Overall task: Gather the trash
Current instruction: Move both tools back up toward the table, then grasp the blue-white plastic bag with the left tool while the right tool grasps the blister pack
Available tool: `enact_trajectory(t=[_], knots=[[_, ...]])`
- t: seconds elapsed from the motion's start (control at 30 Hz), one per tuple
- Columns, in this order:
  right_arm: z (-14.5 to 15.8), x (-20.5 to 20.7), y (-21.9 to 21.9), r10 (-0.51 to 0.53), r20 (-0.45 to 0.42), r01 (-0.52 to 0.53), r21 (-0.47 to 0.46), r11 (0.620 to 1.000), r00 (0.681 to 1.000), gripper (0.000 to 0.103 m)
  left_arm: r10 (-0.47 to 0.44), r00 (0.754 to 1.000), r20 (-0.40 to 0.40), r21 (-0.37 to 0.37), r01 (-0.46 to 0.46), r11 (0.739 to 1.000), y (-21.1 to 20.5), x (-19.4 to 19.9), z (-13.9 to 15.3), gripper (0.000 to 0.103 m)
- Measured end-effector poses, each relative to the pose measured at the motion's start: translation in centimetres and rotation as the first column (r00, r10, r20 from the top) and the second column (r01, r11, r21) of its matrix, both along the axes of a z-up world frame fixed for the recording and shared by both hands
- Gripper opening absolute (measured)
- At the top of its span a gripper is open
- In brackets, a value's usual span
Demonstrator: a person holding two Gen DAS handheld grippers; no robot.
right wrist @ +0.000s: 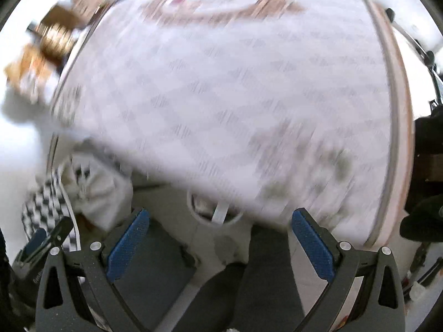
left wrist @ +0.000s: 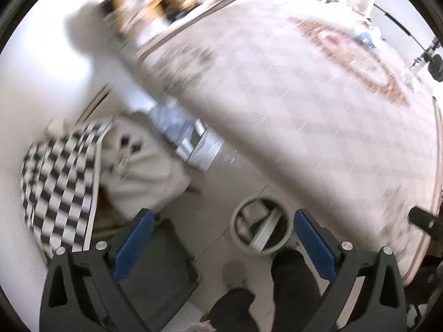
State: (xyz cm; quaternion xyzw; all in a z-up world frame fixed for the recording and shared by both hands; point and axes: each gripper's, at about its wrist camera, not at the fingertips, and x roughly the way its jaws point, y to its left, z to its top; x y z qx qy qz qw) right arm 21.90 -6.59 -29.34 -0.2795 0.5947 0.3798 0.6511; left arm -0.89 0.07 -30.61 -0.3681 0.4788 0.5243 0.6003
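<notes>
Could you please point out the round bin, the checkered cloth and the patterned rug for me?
round bin (left wrist: 285, 222), left wrist view, on its rim.
checkered cloth (left wrist: 59, 185), left wrist view, mid-fabric.
patterned rug (right wrist: 221, 96), right wrist view, on its checked field.

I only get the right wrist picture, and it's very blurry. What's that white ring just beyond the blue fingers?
Observer: The left wrist view shows its whole rim: a round white bin on the floor, with something pale inside.
Operator: Any trash near it?
Observer: Possibly. Crinkled clear plastic lies by the rug edge, but it is too blurred to identify.
Operator: And the other gripper?
Observer: The left gripper is open and holds nothing.
</notes>
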Motion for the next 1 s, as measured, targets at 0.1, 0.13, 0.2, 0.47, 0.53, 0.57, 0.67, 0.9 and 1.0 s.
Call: enact_trajectory(t=[0.1,0.13,0.2,0.47,0.53,0.57,0.67,0.9,1.0], knots=[[1.9,7.5,3.6,-0.049,0.046,0.047,0.023,0.999,0.998,0.103,-0.028,0.999,0.018,0.026,0.028,0.999,4.5,6.3,1.6,0.103],[2.2,10.3,5.0,-0.068,0.052,0.067,0.029,0.997,0.996,0.103,-0.033,0.999,0.024,0.029,0.032,0.999,5.7,7.7,1.9,0.103],[2.4,16.0,8.3,-0.103,0.069,0.101,0.031,0.994,0.992,0.103,-0.04,0.999,0.026,0.028,0.039,0.999,8.9,12.1,2.1,0.103],[-1.9,32.4,20.2,-0.198,0.071,0.197,0.021,0.98,0.978,0.103,-0.067,0.994,0.084,-0.048,0.071,0.996,21.4,26.2,0.1,0.102],[-3.6,34.9,22.7,-0.206,0.057,0.206,0.007,0.978,0.977,0.103,-0.076,0.993,0.095,-0.048,0.081,0.996,24.7,29.3,-0.7,0.102],[-4.4,35.8,23.7,-0.211,0.041,0.211,0.002,0.977,0.977,0.103,-0.082,0.991,0.11,-0.055,0.088,0.995,26.3,30.6,-1.2,0.102],[-5.7,38.3,26.0,-0.221,0.004,0.221,0.008,0.975,0.975,0.103,-0.119,0.986,0.116,-0.054,0.126,0.991,29.8,33.5,-2.4,0.096],[-7.5,39.8,28.9,-0.186,0.002,0.187,-0.018,0.982,0.982,0.103,-0.215,0.971,0.107,-0.11,0.226,0.968,34.3,38.7,-5.8,0.082],[-7.8,38.9,29.8,-0.143,0.056,0.145,-0.047,0.988,0.988,0.103,-0.238,0.967,0.091,-0.14,0.249,0.958,34.5,40.1,-7.2,0.055]])
